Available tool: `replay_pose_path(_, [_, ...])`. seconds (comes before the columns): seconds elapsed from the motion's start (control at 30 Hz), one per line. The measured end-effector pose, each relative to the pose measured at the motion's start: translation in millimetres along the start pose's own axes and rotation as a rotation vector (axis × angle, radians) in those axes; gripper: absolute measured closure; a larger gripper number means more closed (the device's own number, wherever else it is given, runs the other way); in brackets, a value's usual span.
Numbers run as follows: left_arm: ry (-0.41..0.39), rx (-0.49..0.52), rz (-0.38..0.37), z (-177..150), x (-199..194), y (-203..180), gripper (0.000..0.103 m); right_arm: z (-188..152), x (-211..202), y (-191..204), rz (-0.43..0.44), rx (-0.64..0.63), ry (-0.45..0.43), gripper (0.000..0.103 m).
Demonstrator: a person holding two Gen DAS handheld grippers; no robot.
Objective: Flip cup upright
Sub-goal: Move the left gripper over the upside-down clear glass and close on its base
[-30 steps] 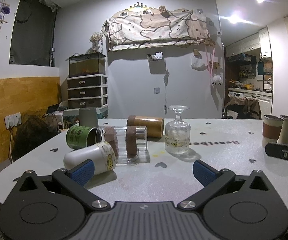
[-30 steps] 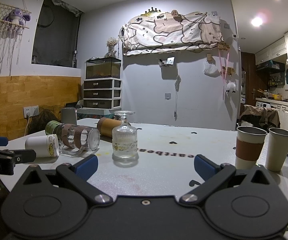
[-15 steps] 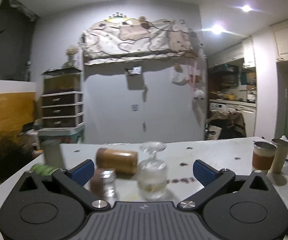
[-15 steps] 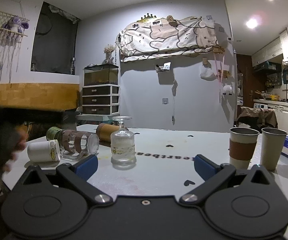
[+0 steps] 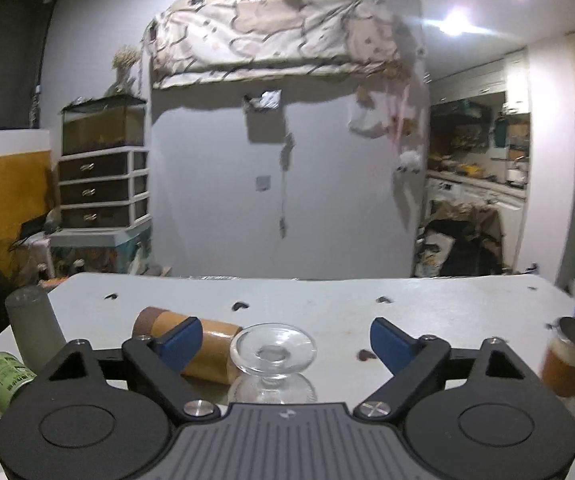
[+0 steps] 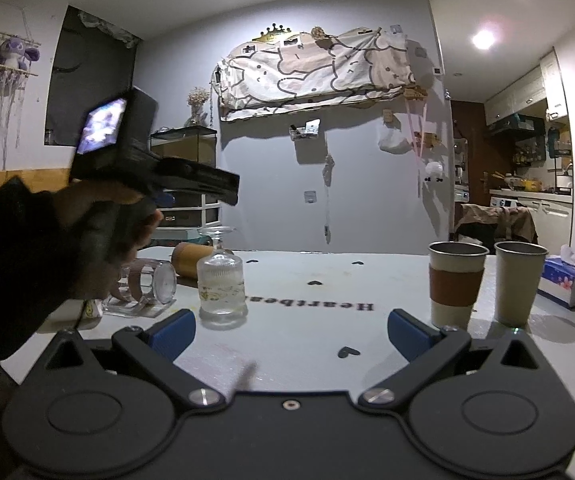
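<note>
A clear ribbed stemmed glass cup [image 6: 221, 285] stands upside down on the white table [image 6: 307, 332], its round foot on top. In the left wrist view the foot [image 5: 272, 352] shows just below and between my open left gripper [image 5: 285, 344], which hovers over it. In the right wrist view the left gripper [image 6: 155, 172] and the hand holding it are above and left of the glass. My right gripper [image 6: 291, 334] is open and empty, low over the table, in front of the glass.
A brown cup [image 5: 191, 344], a green can [image 5: 1, 376] and a clear jar [image 6: 147, 284] lie on their sides at the left. A grey cup [image 5: 33, 328] stands inverted. Two upright paper cups [image 6: 457, 284] and a tissue box [image 6: 567, 284] are at the right.
My left gripper has risen from table level and moved forward and right, ending above the inverted glass. The right gripper has barely moved.
</note>
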State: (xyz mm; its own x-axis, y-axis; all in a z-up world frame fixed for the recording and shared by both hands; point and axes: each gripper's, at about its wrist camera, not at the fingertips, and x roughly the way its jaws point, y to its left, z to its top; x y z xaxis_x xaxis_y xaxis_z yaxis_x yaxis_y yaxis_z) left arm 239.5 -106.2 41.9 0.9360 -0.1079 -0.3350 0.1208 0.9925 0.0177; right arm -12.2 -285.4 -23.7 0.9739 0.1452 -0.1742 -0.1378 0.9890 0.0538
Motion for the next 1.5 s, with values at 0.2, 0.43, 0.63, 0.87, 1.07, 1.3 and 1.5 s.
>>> replay_pose_path(0.2, [0.068,0.053,0.037,-5.0,28.1,-4.8,0.018,-1.7,-1.7,-10.1,-0.019,0.016,0.004,0.0])
replay_pose_path(0.43, [0.103,0.028,0.052,-2.9,38.5,-1.7,0.04,-5.6,-2.0,-18.1,-0.026,0.035,0.008,0.0])
replay_pose_path(0.63, [0.107,0.036,0.034,0.9,36.1,1.6,0.044,-7.3,-1.4,-22.1,-0.031,0.047,0.012,0.0])
replay_pose_path(0.87, [0.15,0.081,-0.114,0.6,10.6,-16.0,0.044,-6.3,-2.2,-25.2,-0.038,0.055,0.009,0.0])
replay_pose_path(1.07, [0.159,0.127,-0.312,-10.9,-29.2,-58.4,0.044,-5.1,-4.1,-28.7,-0.044,0.065,0.007,0.0])
replay_pose_path(1.3, [0.162,0.234,-0.496,-33.7,-72.4,-107.1,0.043,-8.5,-8.6,-39.4,-0.075,0.092,0.003,0.003])
replay_pose_path(1.5, [0.14,0.285,-0.551,-43.8,-89.3,-127.8,0.043,-17.9,-4.2,-41.0,-0.032,0.095,0.072,0.063])
